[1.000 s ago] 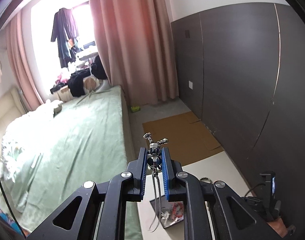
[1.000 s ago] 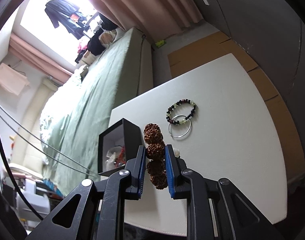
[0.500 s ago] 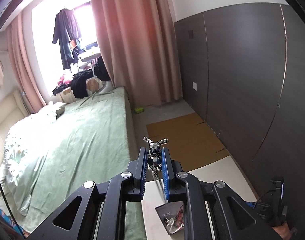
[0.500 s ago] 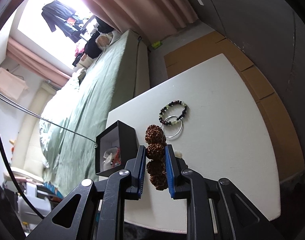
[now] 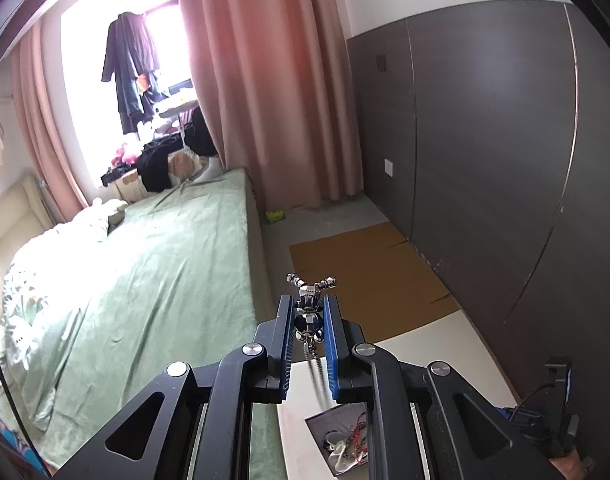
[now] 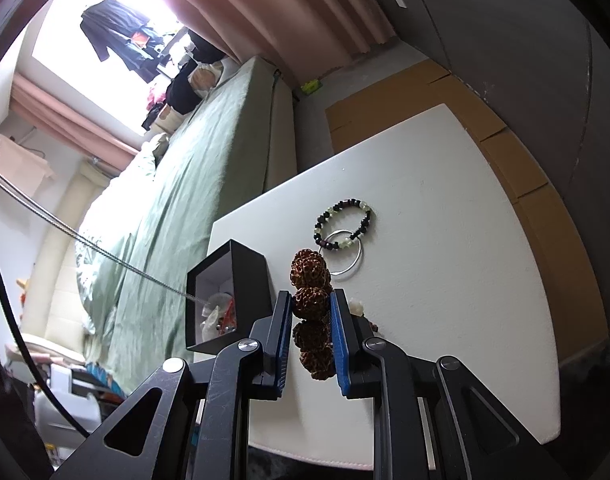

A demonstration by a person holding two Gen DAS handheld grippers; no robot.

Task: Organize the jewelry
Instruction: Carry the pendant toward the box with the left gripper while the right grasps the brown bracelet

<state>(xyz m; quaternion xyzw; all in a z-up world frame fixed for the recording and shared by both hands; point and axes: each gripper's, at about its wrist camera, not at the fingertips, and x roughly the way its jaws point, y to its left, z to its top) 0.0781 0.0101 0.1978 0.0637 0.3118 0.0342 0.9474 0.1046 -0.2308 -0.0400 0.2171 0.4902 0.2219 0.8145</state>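
Observation:
My left gripper [image 5: 309, 312] is shut on a silver figure pendant [image 5: 308, 300], held high above the table; its chain [image 5: 317, 376] hangs down toward the open black box [image 5: 341, 438]. In the right wrist view the chain [image 6: 97, 246] runs down into the box [image 6: 229, 296], which holds several small pieces. My right gripper [image 6: 311, 304] is shut on a brown rough-bead bracelet [image 6: 310, 292] above the white table [image 6: 445, 240]. A dark and green bead bracelet [image 6: 343, 224] and a silver bangle [image 6: 345, 256] lie on the table beyond it.
A green bed [image 5: 145, 272] runs along the table's left side. Cardboard [image 5: 369, 272] covers the floor by the dark wall panels [image 5: 485, 160]. A phone on a stand with a cable [image 5: 557, 400] sits at the table's right edge. A small white item [image 6: 355, 306] lies behind my right fingers.
My left gripper has risen with the pendant, pulling the chain up out of the box. My right gripper has shifted slightly, still holding the brown bracelet.

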